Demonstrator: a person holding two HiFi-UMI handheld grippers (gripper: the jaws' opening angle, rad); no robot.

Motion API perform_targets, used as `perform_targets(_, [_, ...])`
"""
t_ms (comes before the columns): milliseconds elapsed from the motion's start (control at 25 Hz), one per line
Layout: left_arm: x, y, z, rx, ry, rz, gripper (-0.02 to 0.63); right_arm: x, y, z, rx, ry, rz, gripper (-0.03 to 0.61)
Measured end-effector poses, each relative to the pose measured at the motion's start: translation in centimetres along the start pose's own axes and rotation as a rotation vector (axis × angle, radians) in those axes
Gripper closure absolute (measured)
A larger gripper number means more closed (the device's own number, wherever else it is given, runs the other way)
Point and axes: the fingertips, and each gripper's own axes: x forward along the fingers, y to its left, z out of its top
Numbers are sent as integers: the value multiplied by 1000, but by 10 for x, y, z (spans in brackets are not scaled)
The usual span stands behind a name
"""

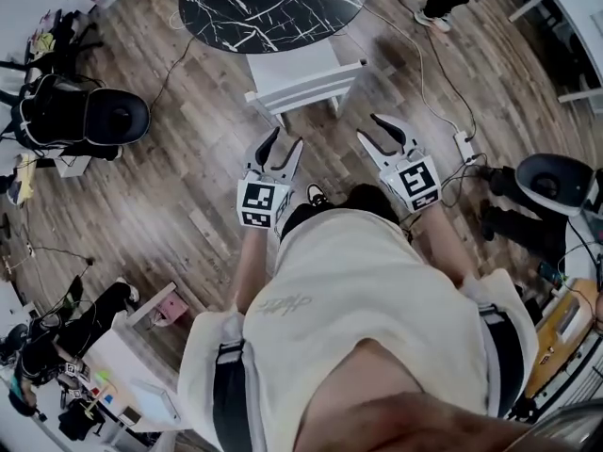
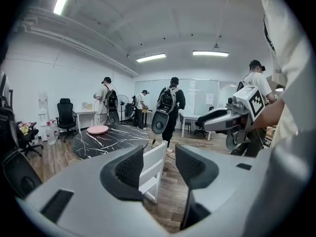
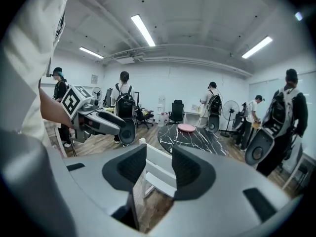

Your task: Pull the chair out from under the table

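Observation:
A white wooden chair (image 1: 303, 76) stands with its seat tucked under the round black marble table (image 1: 273, 3) and its backrest towards me. My left gripper (image 1: 285, 139) and right gripper (image 1: 368, 127) hover side by side a short way in front of the backrest, both open and holding nothing. In the left gripper view the chair (image 2: 154, 158) shows between the spread jaws of the left gripper (image 2: 159, 168), still apart from them. The right gripper (image 3: 159, 165) frames the chair (image 3: 159, 180) the same way. A pink plate (image 2: 97, 130) lies on the table.
A black office chair (image 1: 85, 116) stands at the left, another dark chair base (image 1: 554, 182) at the right. Cables and a power strip (image 1: 464, 146) lie on the wood floor to the right. Several people with backpacks stand beyond the table (image 3: 192, 138).

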Motion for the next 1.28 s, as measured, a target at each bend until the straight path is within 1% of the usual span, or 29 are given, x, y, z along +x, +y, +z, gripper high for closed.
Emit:
perform_targets(120, [10,10,-7,1,31,0,390,16,-7,2,-6,25,23,407])
perform_targets(240, [24,19,-11,13,76,0,390,36,-13,1,-46,47,59,407])
perform_targets(360, [48,28,-18,19,112,-17,390,64,-26,-4,-105,73,117,408])
perform_targets(560, [92,55,-29,39,201,-13,390,120,-49,-10,-164,117,236,408])
perform_targets(640, [111,63,-34,84,253,-36,390,143,-52,-18,-217,169,315,406])
perform_targets(760, [135,73,-51,189,350,-60,390,171,-47,-37,-328,243,427,397])
perform_targets(880, [157,81,-66,261,442,-97,390,192,-47,-50,-390,283,496,405])
perform_targets(1040, [175,84,-76,346,557,-168,390,214,-44,-69,-515,381,577,405])
perform_targets(1160, [186,80,-88,421,647,-239,390,222,-33,-87,-571,475,687,405])
perform_targets(1200, [190,79,-94,438,676,-263,390,225,-29,-92,-596,493,710,398])
perform_targets(1280, [196,77,-107,454,731,-313,390,235,-26,-98,-656,510,715,407])
